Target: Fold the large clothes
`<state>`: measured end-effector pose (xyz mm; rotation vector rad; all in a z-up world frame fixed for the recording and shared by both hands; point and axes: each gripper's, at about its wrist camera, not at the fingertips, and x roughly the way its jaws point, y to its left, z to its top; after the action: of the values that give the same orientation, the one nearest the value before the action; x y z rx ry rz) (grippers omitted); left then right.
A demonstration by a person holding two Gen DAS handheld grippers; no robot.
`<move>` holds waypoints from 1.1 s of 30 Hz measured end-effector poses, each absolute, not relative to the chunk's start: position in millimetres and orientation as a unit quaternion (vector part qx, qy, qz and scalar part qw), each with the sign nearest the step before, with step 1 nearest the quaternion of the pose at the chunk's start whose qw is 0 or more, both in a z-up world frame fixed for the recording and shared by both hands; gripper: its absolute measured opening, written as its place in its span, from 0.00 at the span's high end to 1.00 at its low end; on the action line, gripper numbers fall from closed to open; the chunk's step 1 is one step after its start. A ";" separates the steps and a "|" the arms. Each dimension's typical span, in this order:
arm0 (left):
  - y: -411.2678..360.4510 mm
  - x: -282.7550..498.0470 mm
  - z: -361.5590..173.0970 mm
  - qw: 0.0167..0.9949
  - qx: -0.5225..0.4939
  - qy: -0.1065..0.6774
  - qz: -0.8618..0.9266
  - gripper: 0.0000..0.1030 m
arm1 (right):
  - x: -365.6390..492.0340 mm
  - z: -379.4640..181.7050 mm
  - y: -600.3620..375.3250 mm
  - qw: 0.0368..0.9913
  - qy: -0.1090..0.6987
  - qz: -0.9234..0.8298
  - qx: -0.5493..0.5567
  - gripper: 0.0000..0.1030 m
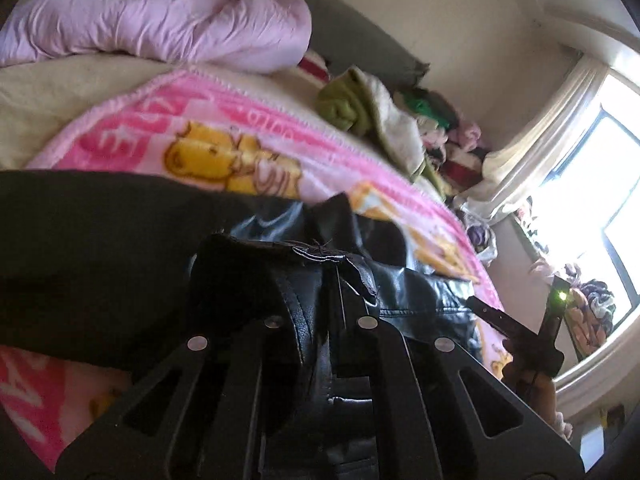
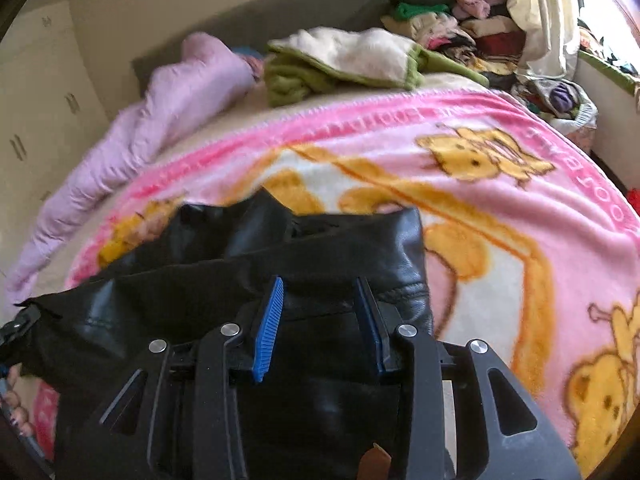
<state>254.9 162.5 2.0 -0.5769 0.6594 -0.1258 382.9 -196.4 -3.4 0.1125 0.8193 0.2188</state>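
Black leather jacket [image 2: 280, 264] lies on the blanket [image 2: 500, 240] under my spread right gripper [image 2: 320, 292]. My left gripper [image 1: 316, 316] seems clamped on its edge, though cloth hides the fingers.

Blown-out window [image 1: 616, 184] glare, fisheye blur

Left hand-held gripper [image 1: 316, 280] fingertips buried under black leather jacket [image 1: 400, 284].

Pink blanket [image 2: 500, 216] bare to the right of black jacket [image 2: 248, 280]. Far edge blocked: lilac bedding [image 2: 160, 120], green/white bundle [image 2: 344, 64], clothes pile [image 2: 460, 28].
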 end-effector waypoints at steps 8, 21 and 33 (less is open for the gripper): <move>152.0 269.9 -28.5 0.890 -0.237 0.388 -0.038 0.93 | 400.4 -48.5 -220.7 0.907 0.421 0.027 0.015 0.67; 156.4 247.4 3.9 0.913 -0.190 0.360 0.026 0.53 | 351.2 -11.4 -229.4 0.906 0.397 0.121 0.079 0.52; 108.7 241.1 -23.0 0.900 -0.112 0.421 -0.012 0.38 | 296.9 -17.0 -199.4 0.892 0.415 0.169 0.054 0.41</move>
<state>241.1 108.7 -23.0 -0.2315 0.8703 -0.0244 296.9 -199.4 -17.0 0.1111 0.8617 0.3506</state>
